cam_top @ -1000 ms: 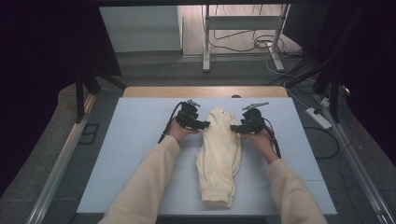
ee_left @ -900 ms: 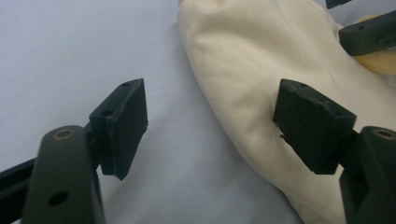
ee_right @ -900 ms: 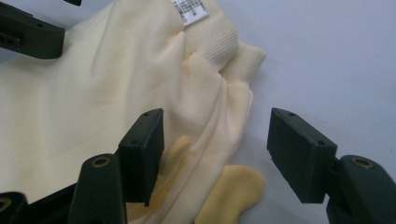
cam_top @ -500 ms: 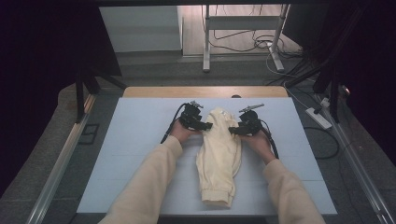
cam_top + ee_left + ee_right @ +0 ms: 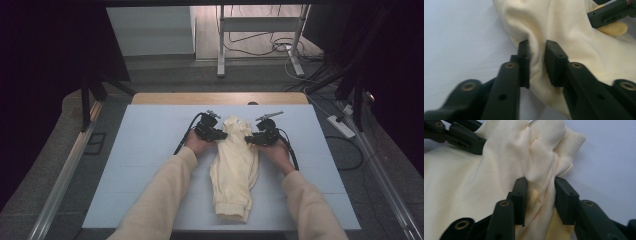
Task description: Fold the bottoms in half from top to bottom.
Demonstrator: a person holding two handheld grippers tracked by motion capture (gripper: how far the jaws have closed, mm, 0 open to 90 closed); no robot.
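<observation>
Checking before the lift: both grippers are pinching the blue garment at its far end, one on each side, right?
Not blue: the garment is cream, as the high view shows. The rest holds: the left gripper and right gripper each pinch a fold at its far end.

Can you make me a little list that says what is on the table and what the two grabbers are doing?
table: pale blue top, wooden edge at the far side
thing: cream sweater, bunched up in the middle
left gripper: jaws have just been closing, pinching a fold at the sweater's left side
right gripper: jaws have just been closing, cloth bunched between them at the right side
ribbed cuff: lies past the right gripper's jaws
hands: one behind each gripper, in cream sleeves
</observation>
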